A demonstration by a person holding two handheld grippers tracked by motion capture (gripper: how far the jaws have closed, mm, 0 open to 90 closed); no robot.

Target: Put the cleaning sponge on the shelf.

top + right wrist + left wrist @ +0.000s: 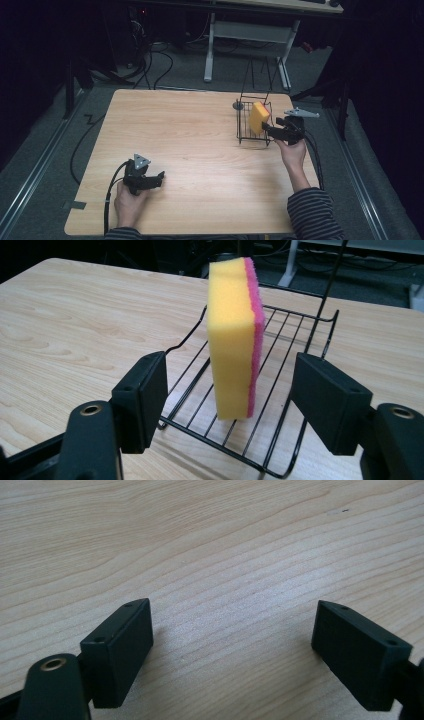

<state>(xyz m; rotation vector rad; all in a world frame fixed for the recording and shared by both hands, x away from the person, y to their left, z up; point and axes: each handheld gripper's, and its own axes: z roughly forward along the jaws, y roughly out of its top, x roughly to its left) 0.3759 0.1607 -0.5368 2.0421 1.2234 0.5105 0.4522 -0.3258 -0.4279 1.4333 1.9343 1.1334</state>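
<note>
Right gripper view: right gripper (pixel 230 390) gapes wide, empty, sponge (pixel 232 335) upright between jaws inside wire basket (pixel 280 440). Left gripper (pixel 232 645) wide open, idle. Risk: jaw nudges sponge, toppling it.

One sponge (pixel 235 340), one wire rack (pixel 280 440).

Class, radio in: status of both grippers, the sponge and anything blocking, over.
Left gripper open, idle over bare table. Right gripper open, jaws either side of sponge, not touching. Sponge upright on edge in wire rack. Nothing in the way.
</note>
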